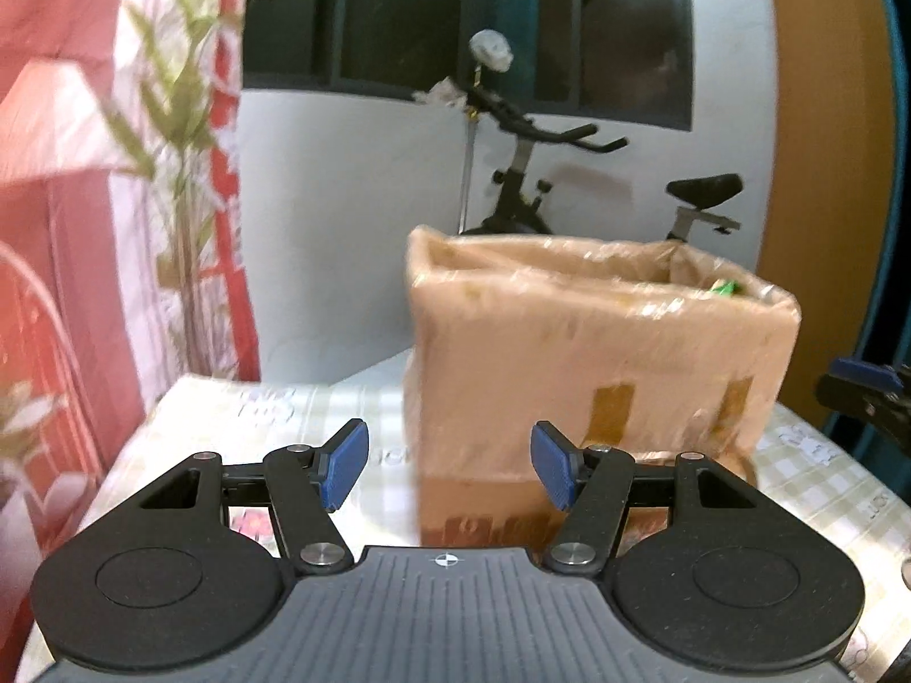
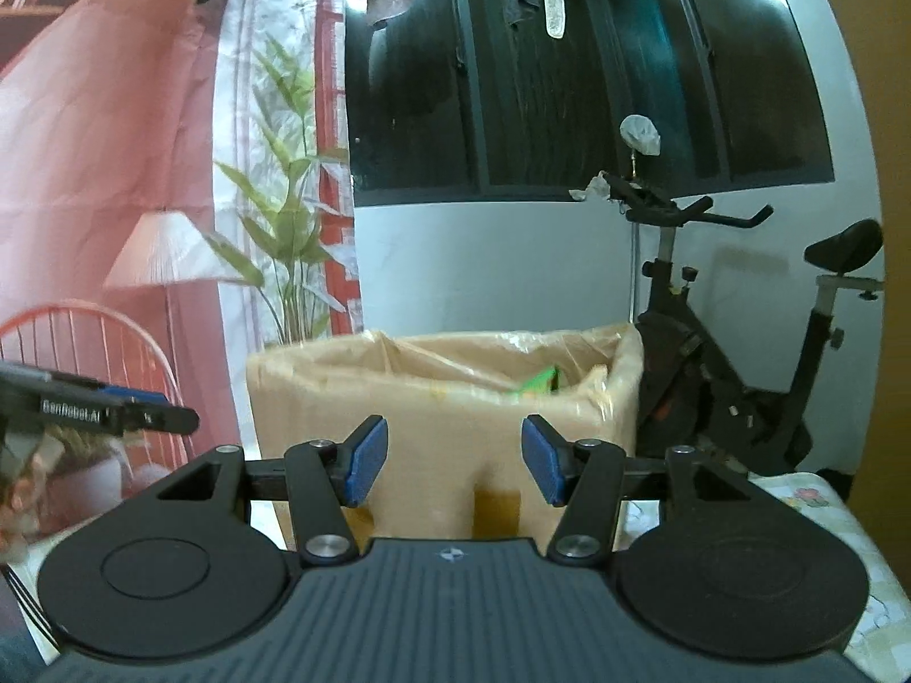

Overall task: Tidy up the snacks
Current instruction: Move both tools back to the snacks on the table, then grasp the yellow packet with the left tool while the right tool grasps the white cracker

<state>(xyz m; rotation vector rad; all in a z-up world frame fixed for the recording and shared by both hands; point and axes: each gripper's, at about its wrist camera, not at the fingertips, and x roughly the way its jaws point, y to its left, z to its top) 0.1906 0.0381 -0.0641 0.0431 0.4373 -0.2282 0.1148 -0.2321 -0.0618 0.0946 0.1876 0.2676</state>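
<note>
A cardboard box (image 1: 598, 364) wrapped in clear plastic stands on the checked tablecloth (image 1: 353, 398); a green snack packet (image 1: 724, 288) peeks over its far right rim. My left gripper (image 1: 450, 464) hovers open just in front of the box's lower left, nothing between its blue pads. In the right wrist view the same box (image 2: 433, 398) sits ahead with the green packet (image 2: 538, 381) inside. My right gripper (image 2: 452, 461) is open and empty before it. The right gripper's blue tip (image 1: 865, 375) shows at the left view's right edge; the left gripper (image 2: 102, 407) crosses the right view's left edge.
An exercise bike (image 2: 734, 341) stands behind the box against a white wall under a dark window (image 1: 467, 23). A pink backdrop with a printed plant (image 2: 279, 250) hangs at the left. A brown panel (image 1: 820, 171) rises at the right.
</note>
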